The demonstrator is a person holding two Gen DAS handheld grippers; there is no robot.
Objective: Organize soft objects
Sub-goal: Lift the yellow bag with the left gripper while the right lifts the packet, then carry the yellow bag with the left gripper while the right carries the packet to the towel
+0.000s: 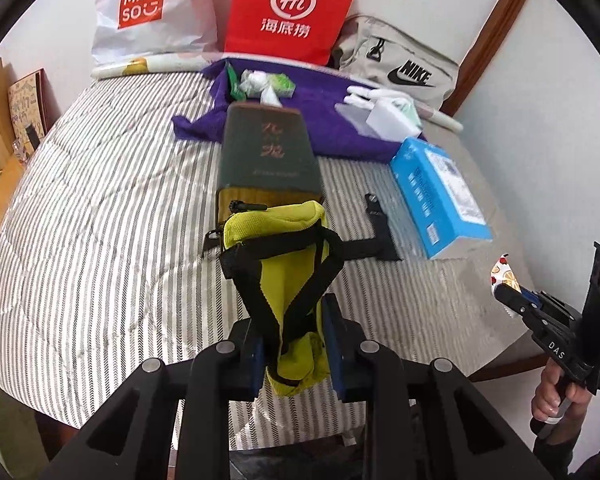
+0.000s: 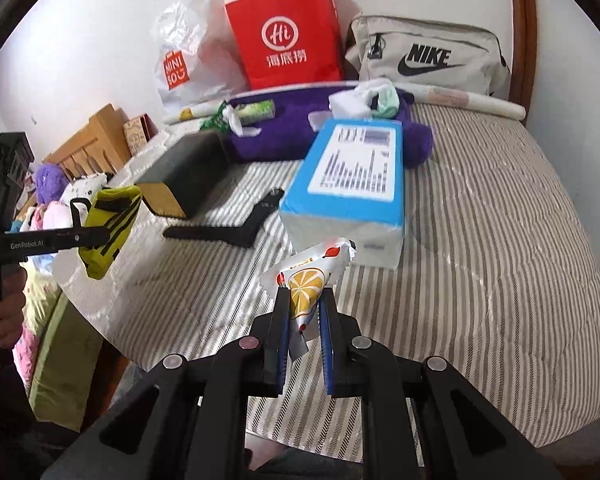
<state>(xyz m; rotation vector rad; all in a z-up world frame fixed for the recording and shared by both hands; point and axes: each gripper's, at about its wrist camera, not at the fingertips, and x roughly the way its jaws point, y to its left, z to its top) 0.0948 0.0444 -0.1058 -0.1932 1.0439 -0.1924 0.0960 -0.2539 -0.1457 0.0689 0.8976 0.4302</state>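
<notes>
Left wrist: left gripper (image 1: 294,344) jaws clamped on yellow pouch (image 1: 284,280), dark box (image 1: 268,156) just beyond; right gripper (image 2: 304,336) jaws pinching snack packet (image 2: 312,280).

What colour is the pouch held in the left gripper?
Yellow-green pouch with black straps, clearest in the left wrist view, clamped by the left gripper.

Black tongs (image 1: 292,344) w/ blue pads (image 2: 327,344), silver screws – "DAS", "GenRobot.AI" lettering – bare-skinned hand (image 1: 558,396).
</notes>
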